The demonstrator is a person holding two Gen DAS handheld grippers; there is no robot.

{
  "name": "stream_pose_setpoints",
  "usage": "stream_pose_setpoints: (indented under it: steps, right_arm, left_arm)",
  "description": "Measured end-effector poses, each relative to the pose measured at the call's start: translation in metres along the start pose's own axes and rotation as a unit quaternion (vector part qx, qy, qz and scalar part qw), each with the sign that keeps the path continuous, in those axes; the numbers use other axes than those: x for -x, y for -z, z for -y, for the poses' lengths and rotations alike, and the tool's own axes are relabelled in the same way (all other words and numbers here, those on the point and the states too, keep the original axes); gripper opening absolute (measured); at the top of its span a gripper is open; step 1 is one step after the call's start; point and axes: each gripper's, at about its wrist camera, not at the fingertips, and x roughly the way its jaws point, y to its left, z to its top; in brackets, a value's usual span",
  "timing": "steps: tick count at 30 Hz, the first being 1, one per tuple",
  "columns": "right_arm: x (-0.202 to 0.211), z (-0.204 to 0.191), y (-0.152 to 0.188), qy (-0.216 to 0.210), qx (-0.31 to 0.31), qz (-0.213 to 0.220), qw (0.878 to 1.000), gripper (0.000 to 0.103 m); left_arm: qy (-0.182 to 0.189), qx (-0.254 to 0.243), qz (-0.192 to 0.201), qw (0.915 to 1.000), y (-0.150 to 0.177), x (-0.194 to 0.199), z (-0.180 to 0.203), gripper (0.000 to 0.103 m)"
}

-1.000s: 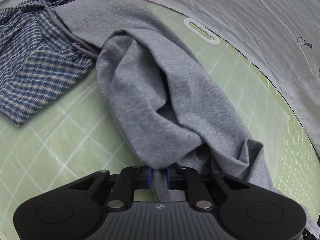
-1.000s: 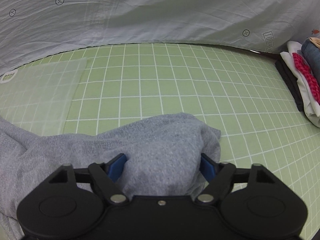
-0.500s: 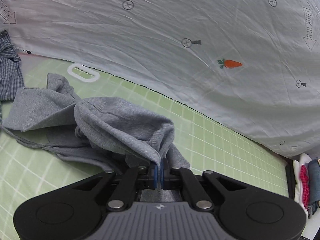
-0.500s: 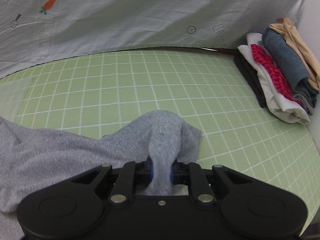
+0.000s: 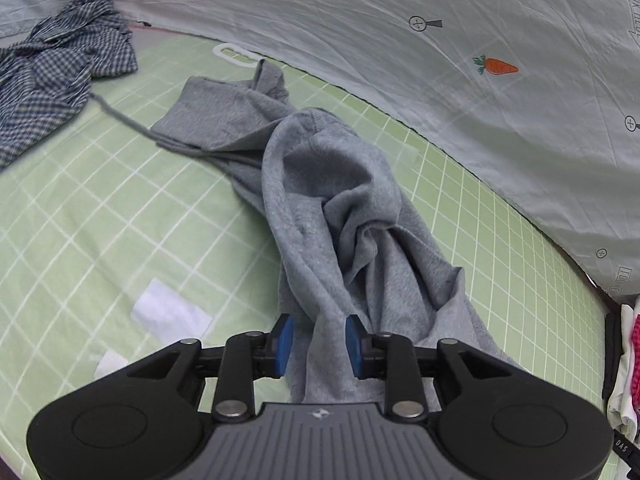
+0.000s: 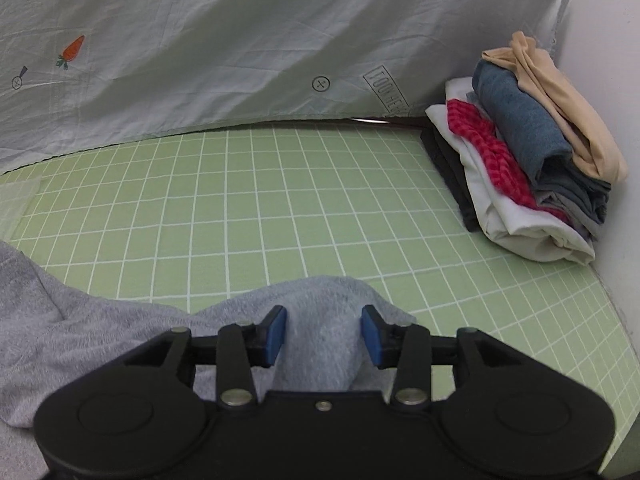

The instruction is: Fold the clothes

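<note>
One grey garment (image 5: 332, 208) on mat (image 5: 100, 220)

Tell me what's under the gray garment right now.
The gray garment lies crumpled on the green grid mat, which shows all around it. Its own drawstring trails out at the left. Anything beneath the bunched folds is covered.

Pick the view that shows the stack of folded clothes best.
The right wrist view. There the stack of folded clothes sits whole in the far right corner of the green mat, every layer visible. In the left wrist view only a sliver of the stack shows at the right edge, cut off by the frame.
</note>
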Motion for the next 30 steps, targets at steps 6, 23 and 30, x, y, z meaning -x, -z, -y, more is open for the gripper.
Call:
stream_pose_setpoints:
  steps: [6,23,30]
  right_arm:
    - [0.0,-0.031,-0.018,-0.077,0.05,0.026,0.995,0.055]
    - [-0.018,-0.013,-0.002,0.007,-0.017,-0.033,0.999,0.081]
    - [-0.038,0.032,0.019,-0.041,-0.166,-0.121,0.978,0.086]
  left_arm:
    - [-0.005,0.022,-0.022,0.9995,0.01,-0.013,0.002,0.042]
    - [-0.017,-0.033,-0.06,0.9975,-0.034,-0.064,0.025,0.052]
    - [-0.024,-0.021,-0.057,0.9979,-0.052,-0.092,0.035,0.061]
